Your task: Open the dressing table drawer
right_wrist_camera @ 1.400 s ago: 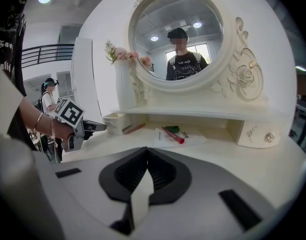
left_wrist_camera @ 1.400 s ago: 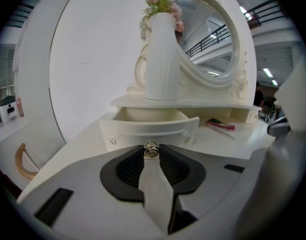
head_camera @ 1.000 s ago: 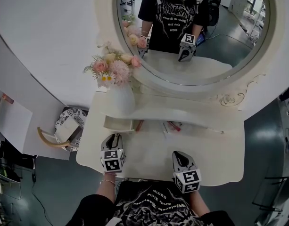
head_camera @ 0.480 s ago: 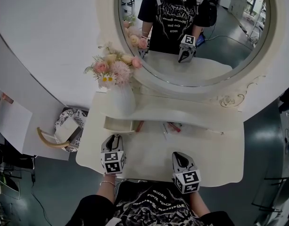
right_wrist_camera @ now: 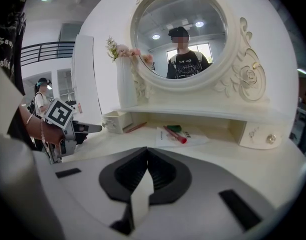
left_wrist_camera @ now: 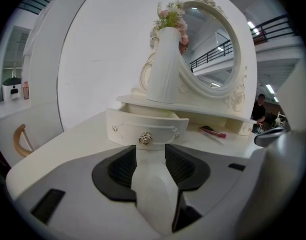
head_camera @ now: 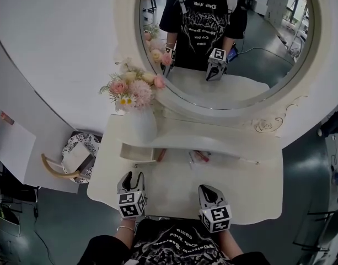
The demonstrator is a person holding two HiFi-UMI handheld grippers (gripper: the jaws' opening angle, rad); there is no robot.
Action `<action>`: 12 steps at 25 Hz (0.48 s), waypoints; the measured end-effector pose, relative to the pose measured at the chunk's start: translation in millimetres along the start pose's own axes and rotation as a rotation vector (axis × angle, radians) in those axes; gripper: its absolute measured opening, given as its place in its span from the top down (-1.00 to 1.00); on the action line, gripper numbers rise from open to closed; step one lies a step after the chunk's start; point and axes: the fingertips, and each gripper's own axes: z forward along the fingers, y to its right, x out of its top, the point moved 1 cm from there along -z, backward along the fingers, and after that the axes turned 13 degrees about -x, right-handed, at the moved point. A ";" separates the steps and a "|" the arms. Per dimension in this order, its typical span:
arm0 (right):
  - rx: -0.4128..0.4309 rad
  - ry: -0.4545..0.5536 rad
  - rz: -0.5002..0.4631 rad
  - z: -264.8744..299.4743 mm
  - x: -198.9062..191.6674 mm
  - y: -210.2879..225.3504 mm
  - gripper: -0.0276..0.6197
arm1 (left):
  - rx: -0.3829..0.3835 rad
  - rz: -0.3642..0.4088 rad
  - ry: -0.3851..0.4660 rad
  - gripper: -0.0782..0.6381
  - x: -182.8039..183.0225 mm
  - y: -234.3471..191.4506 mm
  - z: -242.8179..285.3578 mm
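The small left drawer [head_camera: 138,153] of the white dressing table [head_camera: 257,197] stands pulled out from under the shelf. In the left gripper view its front [left_wrist_camera: 124,127] carries a metal knob [left_wrist_camera: 145,138]. My left gripper [left_wrist_camera: 150,153] sits just short of that knob, its jaws opening; the knob lies beyond the fingertips, with nothing between the pads. In the head view the left gripper [head_camera: 134,176] is a little in front of the drawer. My right gripper [head_camera: 207,190] rests over the tabletop to the right, shut and empty, as the right gripper view [right_wrist_camera: 147,155] also shows.
A white vase of pink flowers [head_camera: 137,115] stands on the shelf above the drawer. A round mirror [head_camera: 224,37] rises behind. A red pen and a paper [right_wrist_camera: 178,136] lie under the shelf. The right drawer [right_wrist_camera: 258,134] is closed. A chair [head_camera: 69,159] stands left of the table.
The left gripper's jaws have spread apart and let go of the drawer knob, and it has drawn back slightly. The right gripper has not moved.
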 end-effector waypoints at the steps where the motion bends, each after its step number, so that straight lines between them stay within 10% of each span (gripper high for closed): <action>1: -0.002 0.001 0.001 -0.3 0.3 0.1 0.88 | -0.007 -0.005 0.002 0.29 -2.0 3.9 -3.5; 12: -0.025 0.003 0.015 -1.6 1.4 2.3 0.89 | -0.207 0.043 0.004 0.62 -5.9 70.7 -13.3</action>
